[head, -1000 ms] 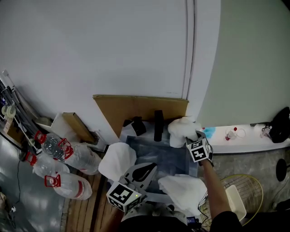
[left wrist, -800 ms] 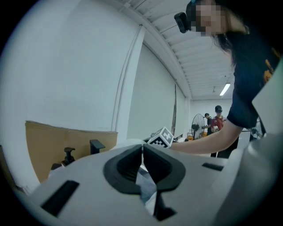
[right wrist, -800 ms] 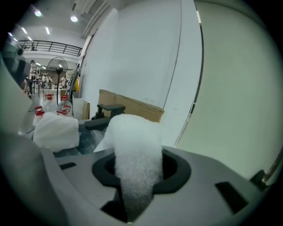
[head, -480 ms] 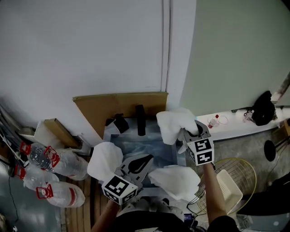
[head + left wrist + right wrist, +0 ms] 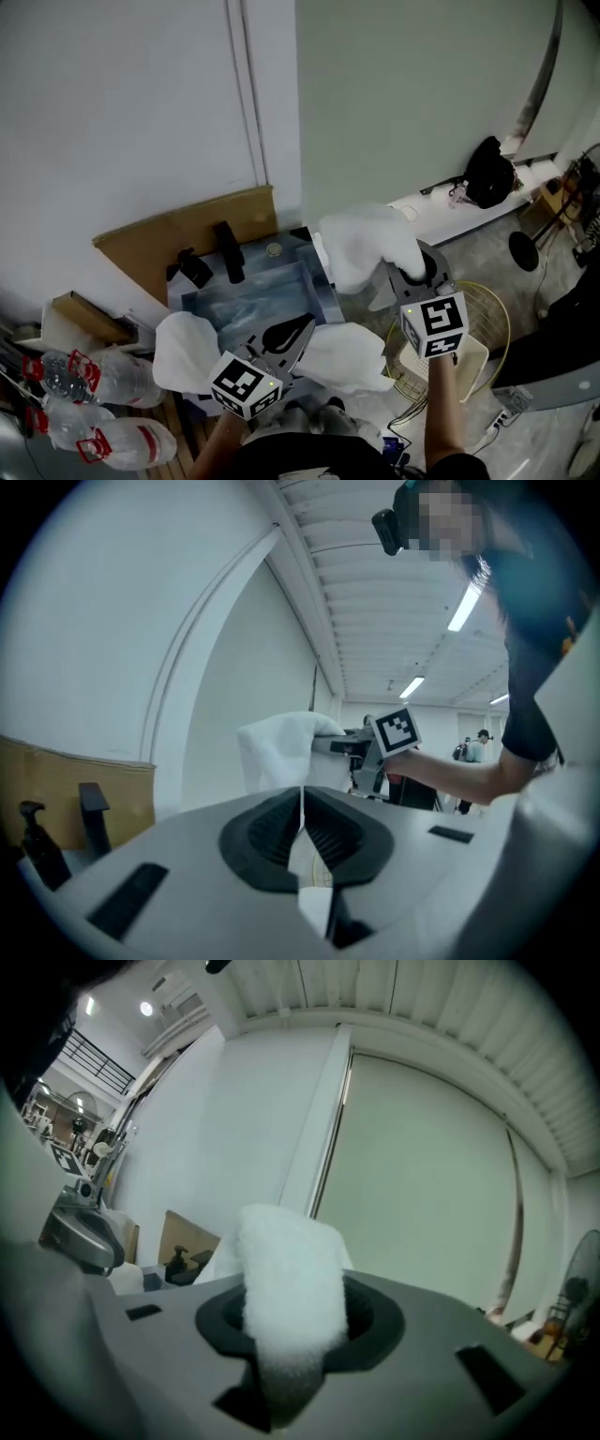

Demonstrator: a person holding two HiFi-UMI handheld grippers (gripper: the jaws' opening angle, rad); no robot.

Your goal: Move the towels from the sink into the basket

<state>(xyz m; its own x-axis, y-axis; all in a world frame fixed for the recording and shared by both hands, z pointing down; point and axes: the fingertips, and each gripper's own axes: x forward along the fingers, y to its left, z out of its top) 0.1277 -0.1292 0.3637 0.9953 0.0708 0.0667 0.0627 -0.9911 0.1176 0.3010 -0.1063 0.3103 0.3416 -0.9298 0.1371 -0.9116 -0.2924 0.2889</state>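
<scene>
Sitting clenched and empty at the near rim of the sink (image 5: 246, 302), the left gripper (image 5: 286, 330) is idling between a draped towel (image 5: 186, 349) on its left and a second draped towel (image 5: 345, 356) on its right. Further right, the right gripper (image 5: 398, 274) is grasping a white towel (image 5: 366, 246) up high, near the basket (image 5: 497, 302). Probably best clearing the wire rim before releasing, keeping the hanging tail off the sink corner. Room rightward is looking open.

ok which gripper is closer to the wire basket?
Right. In the head view the right gripper, shut on a white towel, is just beside the rim of the basket. The left gripper, shut and empty, is farther off, at the front edge of the sink.
</scene>
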